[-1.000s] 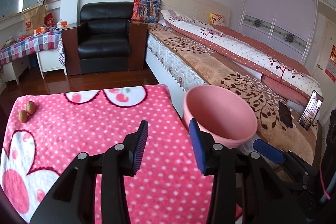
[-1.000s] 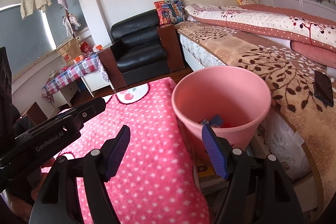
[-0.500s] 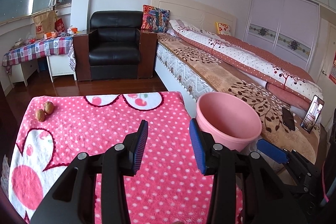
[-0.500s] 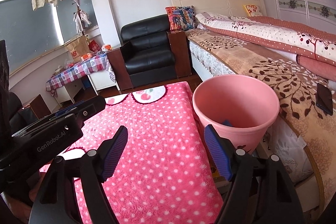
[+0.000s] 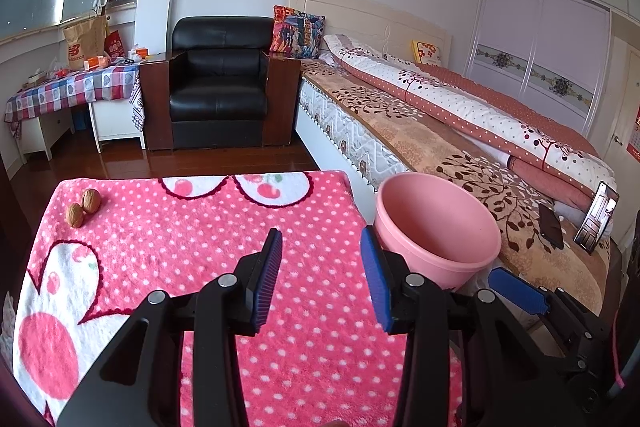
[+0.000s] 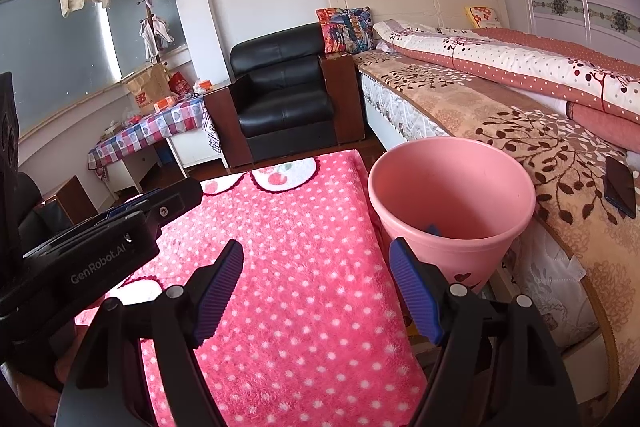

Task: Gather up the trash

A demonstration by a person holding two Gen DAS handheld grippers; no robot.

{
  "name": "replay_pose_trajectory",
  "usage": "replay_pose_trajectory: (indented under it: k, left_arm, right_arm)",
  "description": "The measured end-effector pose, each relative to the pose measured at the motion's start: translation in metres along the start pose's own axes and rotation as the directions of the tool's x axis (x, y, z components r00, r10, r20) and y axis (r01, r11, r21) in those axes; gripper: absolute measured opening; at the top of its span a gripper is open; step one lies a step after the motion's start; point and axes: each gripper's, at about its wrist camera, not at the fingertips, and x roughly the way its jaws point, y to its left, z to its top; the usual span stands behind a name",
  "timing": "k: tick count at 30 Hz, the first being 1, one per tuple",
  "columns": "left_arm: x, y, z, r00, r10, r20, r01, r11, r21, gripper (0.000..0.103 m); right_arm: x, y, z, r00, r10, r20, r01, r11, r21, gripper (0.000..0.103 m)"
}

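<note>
Both claws, left gripper (image 5: pixel 320 275) and right gripper (image 6: pixel 316 287), gape empty beside the bucket (image 6: pixel 452 203) (two walnuts (image 5: pixel 83 207) lie far left of it).

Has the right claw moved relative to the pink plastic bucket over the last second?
Yes. The right claw has backed away from the pink plastic bucket, whose rim now looks farther off.

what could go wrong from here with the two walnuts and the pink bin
1. The two walnuts sit touching near the blanket's far left corner; a nudge from the open left gripper could roll them off the edge.
2. The pink bin stands off the blanket's opposite side, so carrying them across risks a drop or clipping its rim.
</note>
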Motion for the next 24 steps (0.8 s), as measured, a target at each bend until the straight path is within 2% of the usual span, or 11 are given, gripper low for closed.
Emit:
replay_pose_trajectory:
  k: [24]
  left_arm:
    - [0.0009,-0.0025,-0.0006,1.0,-0.01,0.005,0.01,1.0,0.005,0.041]
  right_arm:
    - [-0.0034,-0.008,-0.0037,0.999,-0.028,0.021,0.028,0.999,0.02,0.075]
